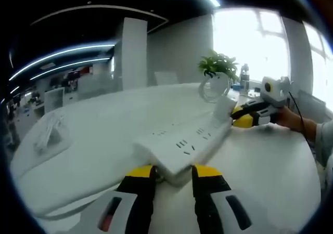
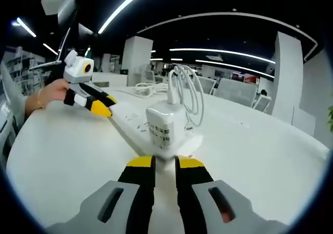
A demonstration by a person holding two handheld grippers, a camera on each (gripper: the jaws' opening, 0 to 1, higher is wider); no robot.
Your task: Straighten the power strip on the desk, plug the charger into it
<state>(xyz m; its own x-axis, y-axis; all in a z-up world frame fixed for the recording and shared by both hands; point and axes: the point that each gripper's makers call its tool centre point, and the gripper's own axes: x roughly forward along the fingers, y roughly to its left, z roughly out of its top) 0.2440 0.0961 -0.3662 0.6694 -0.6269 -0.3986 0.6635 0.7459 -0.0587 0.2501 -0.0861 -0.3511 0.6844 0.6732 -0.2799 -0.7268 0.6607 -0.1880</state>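
Yellow-tipped jaws of the left gripper [image 1: 172,172] are being seen at the bottom of the left gripper view, drawn in narrowly on the near end of the white power strip [image 1: 183,143], which is running away from the jaw tips and to their right across the white desk [image 1: 260,166]. At the far end of the strip, well ahead and right of the jaws, the right gripper [image 1: 240,117] is being held by a hand [image 1: 292,118] with the white charger [image 1: 225,108] at its tips. A potted plant [image 1: 218,70] is standing beyond that, and a bundle of white cable [image 1: 49,132] is lying far off to the left of the jaws.

Close ahead of the right gripper's [image 2: 164,164] jaws in the right gripper view, the charger [image 2: 165,126] is being gripped at its base, standing on the power strip [image 2: 136,120] with its looped cord [image 2: 187,91] rising behind it (whether the pins are fully seated cannot be told). Ahead and left of the jaws, the left gripper [image 2: 108,107] is being pressed on the strip's other end.

Both pieces are judged to be light, rigid, smooth plastic, so slipping is being risked; the strip is best being held across its narrow end, the charger by its flat sides, low on the body.
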